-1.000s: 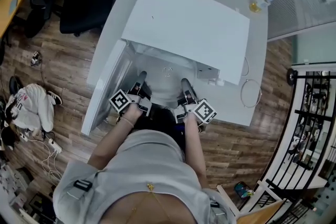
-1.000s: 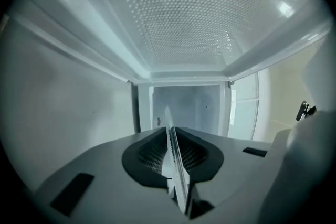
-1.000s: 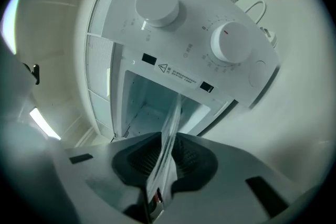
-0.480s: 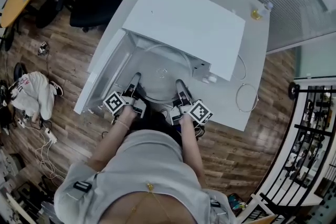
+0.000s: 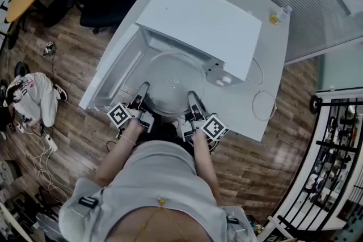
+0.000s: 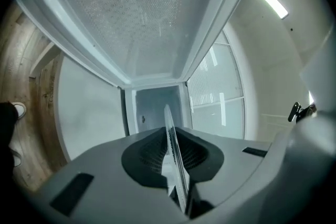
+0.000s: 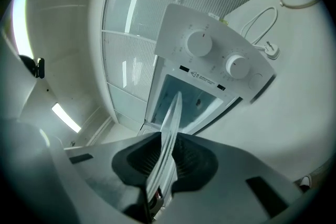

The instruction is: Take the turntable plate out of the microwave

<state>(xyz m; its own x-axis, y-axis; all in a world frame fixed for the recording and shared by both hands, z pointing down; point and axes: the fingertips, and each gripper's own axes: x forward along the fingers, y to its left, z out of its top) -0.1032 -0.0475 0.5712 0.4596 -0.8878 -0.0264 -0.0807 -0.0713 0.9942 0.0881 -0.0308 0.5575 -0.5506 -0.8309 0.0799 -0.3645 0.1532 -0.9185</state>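
Head view: steeply down from above microwave (image 5: 198, 22). Both gripper views: close, looking along plate (image 6: 176, 165) edge toward microwave.

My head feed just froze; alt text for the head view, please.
The left gripper and right gripper clamp the near rim of the glass turntable plate at the mouth of the white microwave on a white table, its door open at left.

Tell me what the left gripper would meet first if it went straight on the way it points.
Probably the back wall of the microwave. The left gripper, jaws shut on the plate, points into its open front, so the plate's far rim would likely touch first; depth is unclear.
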